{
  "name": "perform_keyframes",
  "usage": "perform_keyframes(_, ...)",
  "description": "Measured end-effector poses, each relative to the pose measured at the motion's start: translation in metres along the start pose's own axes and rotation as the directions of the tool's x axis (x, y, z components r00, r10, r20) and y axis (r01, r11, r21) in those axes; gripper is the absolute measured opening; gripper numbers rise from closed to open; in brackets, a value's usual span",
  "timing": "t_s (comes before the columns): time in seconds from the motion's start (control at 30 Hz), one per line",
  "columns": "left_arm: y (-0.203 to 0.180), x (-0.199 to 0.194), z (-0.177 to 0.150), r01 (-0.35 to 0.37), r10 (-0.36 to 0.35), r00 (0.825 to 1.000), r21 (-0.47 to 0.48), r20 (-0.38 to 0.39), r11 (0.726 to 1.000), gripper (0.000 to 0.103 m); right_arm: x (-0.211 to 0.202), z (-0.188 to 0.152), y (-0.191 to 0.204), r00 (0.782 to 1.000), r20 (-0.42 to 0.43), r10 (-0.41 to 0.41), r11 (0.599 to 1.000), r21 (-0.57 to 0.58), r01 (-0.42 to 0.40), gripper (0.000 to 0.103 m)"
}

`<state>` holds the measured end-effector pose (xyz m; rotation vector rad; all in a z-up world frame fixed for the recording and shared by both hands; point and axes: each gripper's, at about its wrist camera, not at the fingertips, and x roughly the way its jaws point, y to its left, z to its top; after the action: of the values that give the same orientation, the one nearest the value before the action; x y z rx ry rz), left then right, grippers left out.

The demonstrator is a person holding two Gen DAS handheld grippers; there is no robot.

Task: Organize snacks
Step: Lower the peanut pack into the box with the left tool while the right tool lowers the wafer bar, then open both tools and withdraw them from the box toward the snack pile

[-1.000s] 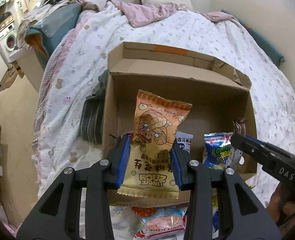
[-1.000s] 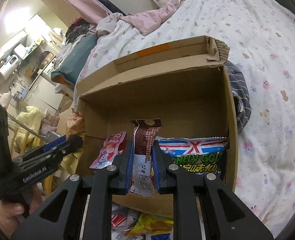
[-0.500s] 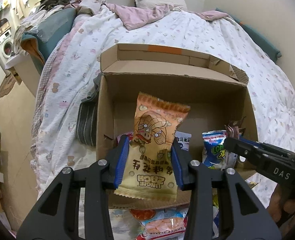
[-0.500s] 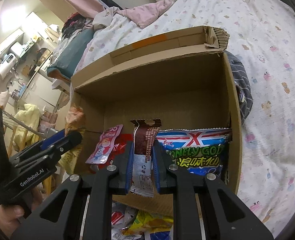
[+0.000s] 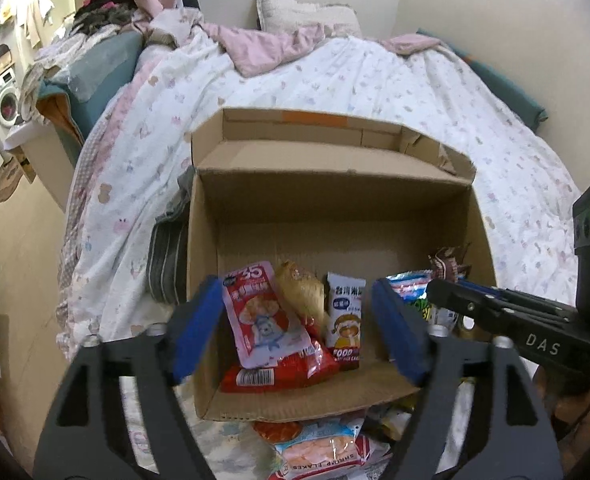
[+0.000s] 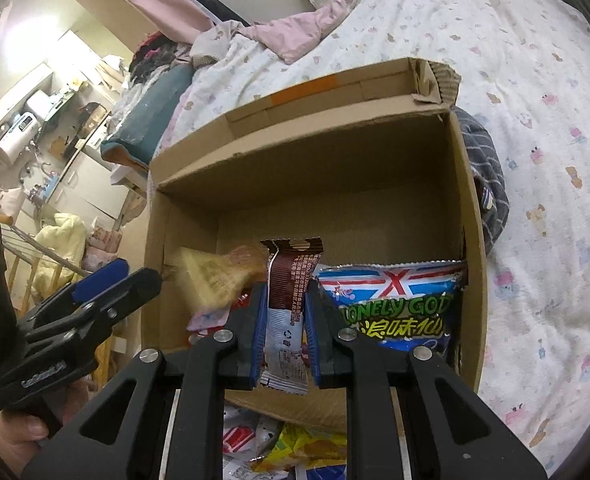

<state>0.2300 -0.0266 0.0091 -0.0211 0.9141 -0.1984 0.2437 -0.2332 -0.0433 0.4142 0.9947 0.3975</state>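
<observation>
A cardboard box (image 5: 279, 196) (image 6: 375, 168) lies open on the bed. My left gripper (image 5: 301, 328) is open and empty over its near left part. An orange peanut packet (image 5: 299, 292), blurred, is inside the box; it also shows in the right wrist view (image 6: 211, 276). Below lie a pink packet (image 5: 263, 320), a red packet (image 5: 283, 372) and a white drink packet (image 5: 345, 320). My right gripper (image 6: 285, 336) is shut on a brown-and-white snack bar (image 6: 289, 304) at the box front, beside a blue Lonely God bag (image 6: 395, 304).
Loose snack packets (image 5: 323, 448) (image 6: 287, 444) lie on the bed in front of the box. A grey striped cloth (image 5: 167, 264) is tucked by the box's left side. The bed edge and floor are to the left.
My left gripper has opened and let go of the orange peanut packet, which has dropped into the box. My right gripper still holds the snack bar, slightly nearer the box.
</observation>
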Motion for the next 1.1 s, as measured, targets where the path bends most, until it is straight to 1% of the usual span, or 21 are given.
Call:
perform_keyframes(0.07,0.001,-0.003,0.002,-0.006,0.006,1.000,-0.003,0.018,1.000,0.083,0.000,0.000,-0.001,1.000,0.000,0.007,1.000,0.004,-0.007,0.023)
perform_keyframes(0.23,0.004,-0.002,0.003,-0.033,0.033,0.999,-0.009,0.018,0.999,0.083,0.001,0.001,-0.002,1.000,-0.005,0.002,1.000,0.011,-0.002,0.023)
perform_keyframes(0.27,0.004,-0.002,0.002,-0.044,0.044,0.999,-0.011,0.018,0.999,0.083,0.000,0.001,-0.002,1.000,-0.003,-0.004,1.000,0.010,0.004,0.028)
perform_keyframes(0.33,0.006,-0.002,0.002,-0.055,0.055,0.998,-0.015,0.019,0.998,0.083,-0.001,0.001,-0.002,1.000,0.003,-0.010,1.000,0.012,0.010,0.052)
perform_keyframes(0.37,0.007,-0.002,0.002,-0.057,0.057,0.998,-0.019,0.019,0.998,0.083,-0.002,0.001,-0.003,1.000,0.010,-0.008,1.000,0.019,0.008,0.070)
perform_keyframes(0.4,0.008,-0.002,0.002,-0.057,0.058,0.998,-0.025,0.020,0.998,0.083,-0.004,0.001,-0.004,1.000,0.025,-0.004,1.000,0.028,0.003,0.074)
perform_keyframes(0.43,0.010,-0.002,0.002,-0.058,0.059,0.998,-0.032,0.020,0.998,0.083,-0.007,0.001,-0.004,0.999,0.037,-0.002,0.999,0.032,0.001,0.074)
perform_keyframes(0.53,0.012,-0.001,0.002,-0.059,0.060,0.998,-0.042,0.017,0.997,0.083,-0.009,0.002,-0.007,0.999,0.041,-0.003,0.999,0.037,0.001,0.074)
perform_keyframes(0.77,0.013,-0.004,0.001,-0.072,0.073,0.997,-0.031,0.037,0.997,0.083,-0.008,0.002,-0.010,0.999,0.034,0.011,0.999,0.049,-0.013,0.074)
perform_keyframes(1.1,0.020,-0.016,-0.002,-0.098,0.103,0.993,-0.083,0.054,0.992,0.083,-0.020,-0.001,-0.002,0.998,0.053,0.020,0.999,0.026,-0.022,0.074)
